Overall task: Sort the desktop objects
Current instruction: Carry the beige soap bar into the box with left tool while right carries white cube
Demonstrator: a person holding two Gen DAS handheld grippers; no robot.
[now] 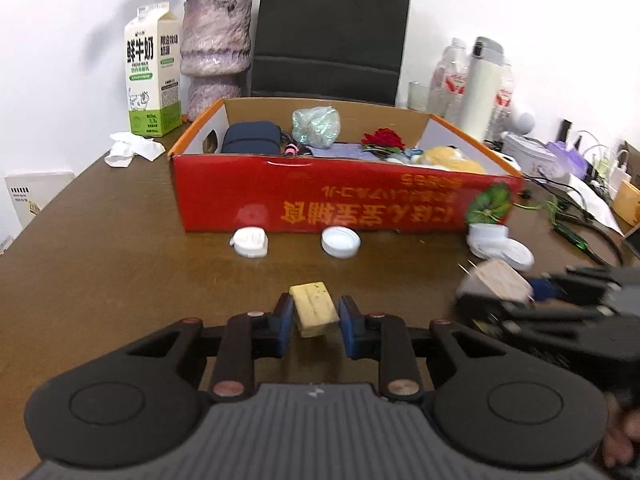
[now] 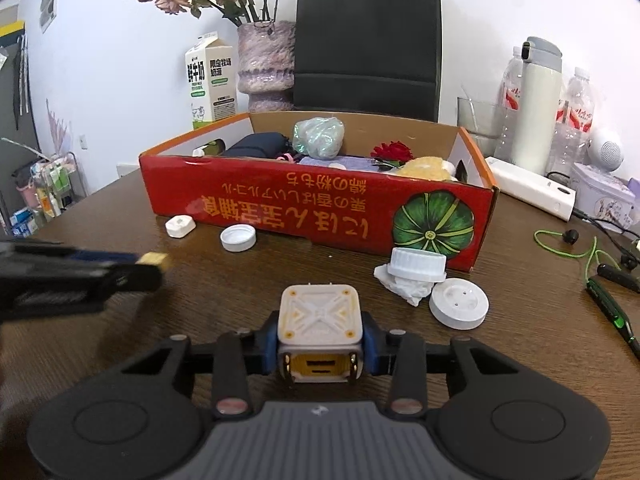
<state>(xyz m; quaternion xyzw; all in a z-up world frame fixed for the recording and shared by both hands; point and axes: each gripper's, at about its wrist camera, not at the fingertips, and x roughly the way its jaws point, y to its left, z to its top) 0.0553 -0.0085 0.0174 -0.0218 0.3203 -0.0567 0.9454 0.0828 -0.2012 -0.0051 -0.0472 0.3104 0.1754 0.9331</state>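
My left gripper (image 1: 314,320) stands around a yellow sponge block (image 1: 313,309); its left pad touches the block and a small gap shows at the right pad. My right gripper (image 2: 320,346) is shut on a white cube-shaped charger (image 2: 320,322) with gold trim, held above the brown table (image 2: 240,280). The right gripper with the charger shows blurred at the right of the left wrist view (image 1: 496,284). The left gripper with the sponge shows blurred at the left of the right wrist view (image 2: 154,260). The red cardboard box (image 1: 340,200) lies ahead, holding several items.
In front of the box lie a white earbud case (image 1: 250,242), a white cap (image 1: 340,242), a white jar lid on tissue (image 2: 416,266) and a white disc (image 2: 458,304). Milk carton (image 1: 152,76), vase (image 1: 216,48), bottles (image 2: 536,108) and cables (image 2: 592,256) stand around.
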